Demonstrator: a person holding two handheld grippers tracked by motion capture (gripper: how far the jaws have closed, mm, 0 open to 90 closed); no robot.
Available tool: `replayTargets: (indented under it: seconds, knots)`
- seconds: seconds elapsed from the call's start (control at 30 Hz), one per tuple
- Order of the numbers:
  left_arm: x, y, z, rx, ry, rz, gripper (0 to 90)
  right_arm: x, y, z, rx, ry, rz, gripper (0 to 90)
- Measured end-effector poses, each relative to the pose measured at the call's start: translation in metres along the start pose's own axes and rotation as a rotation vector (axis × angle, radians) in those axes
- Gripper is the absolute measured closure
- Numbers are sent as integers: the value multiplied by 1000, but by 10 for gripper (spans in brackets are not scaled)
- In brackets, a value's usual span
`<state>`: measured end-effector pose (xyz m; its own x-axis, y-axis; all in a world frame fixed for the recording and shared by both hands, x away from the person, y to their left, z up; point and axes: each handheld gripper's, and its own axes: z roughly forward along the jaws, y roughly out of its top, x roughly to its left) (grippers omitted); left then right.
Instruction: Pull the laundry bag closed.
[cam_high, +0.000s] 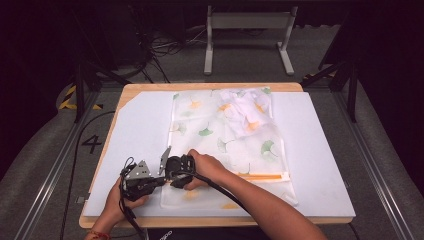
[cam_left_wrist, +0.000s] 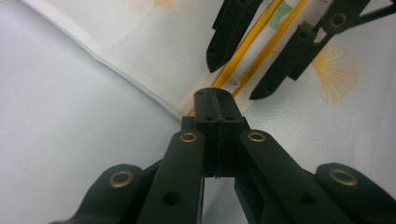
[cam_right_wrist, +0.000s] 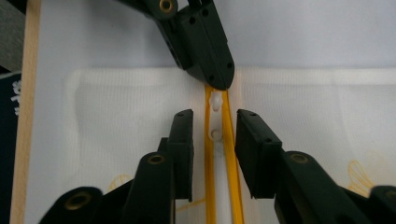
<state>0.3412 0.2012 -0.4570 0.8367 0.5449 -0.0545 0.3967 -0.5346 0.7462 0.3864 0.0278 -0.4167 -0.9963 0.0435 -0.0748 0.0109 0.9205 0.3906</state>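
The mesh zipper bag lies flat on the white board of the worktop, its near left corner close to the board's front edge; bare board stretches wide to the right and left. The left claw is clenched on the bag's edge at the end of the yellow zipper. The right claw stands partly open, its jaws straddling the zipper and its white pull without pressing them. A folded white cloth sits at the bag's far end. On the floor left of the worktop, a "4" is marked
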Motion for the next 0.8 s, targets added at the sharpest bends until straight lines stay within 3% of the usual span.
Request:
replayTargets:
  seconds: [0.07, 0.17, 0.27, 0.47, 0.6, 0.67, 0.73, 0.8]
  knots:
    - [1, -1, 0, -4, -5, -6, 900, -2, 1, 5, 26, 33, 7, 675]
    - [1, -1, 0, -2, -7, -7, 900, -5, 1, 5, 20, 47, 41, 722]
    - [1, -1, 0, -4, -7, -8, 900, -3, 2, 5, 23, 37, 29, 797]
    - [0, -1, 0, -2, -3, -1, 900, -2, 5, 6, 40, 27, 33, 841]
    - [0, -1, 0, -8, -5, -5, 900, 1, 8, 4, 56, 2, 0, 853]
    - [1, -1, 0, -9, -9, -5, 900, 0, 8, 2, 44, 14, 18, 817]
    - [1, -1, 0, -9, -9, -4, 900, -2, 8, -1, 42, 71, 36, 741]
    - [1, -1, 0, -9, -6, -1, 900, -4, 8, -4, 43, 61, 34, 741]
